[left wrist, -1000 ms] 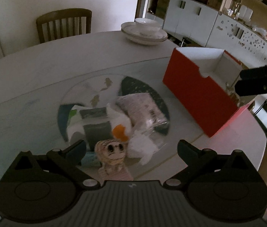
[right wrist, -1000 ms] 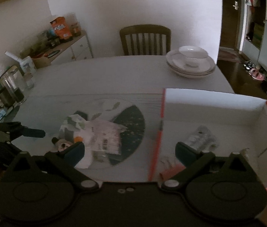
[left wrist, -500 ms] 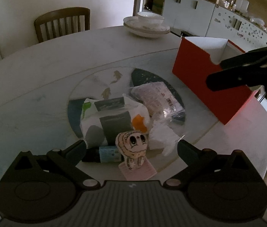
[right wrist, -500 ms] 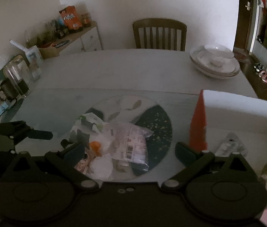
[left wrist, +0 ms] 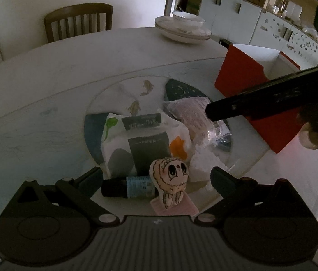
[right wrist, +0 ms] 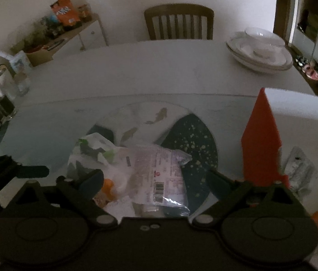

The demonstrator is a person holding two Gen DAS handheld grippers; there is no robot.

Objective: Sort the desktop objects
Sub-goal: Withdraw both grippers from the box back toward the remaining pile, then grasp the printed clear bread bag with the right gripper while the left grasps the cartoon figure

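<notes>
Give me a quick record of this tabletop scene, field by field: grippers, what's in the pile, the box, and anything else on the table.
left gripper: open, toy figure and small dark bottle between its fingers, not pressed
right gripper: open, jaws just closing slightly, over the clear packet, not gripping
pile: tissue pack, crumpled white paper
red box: open, right of pile
stacked dishes: far edge of table

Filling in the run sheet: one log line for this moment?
left tongs: open over doll | right tongs: open, just narrowing, over packet | box: waiting

The small bottle lies partly hidden behind the owl figure.
</notes>
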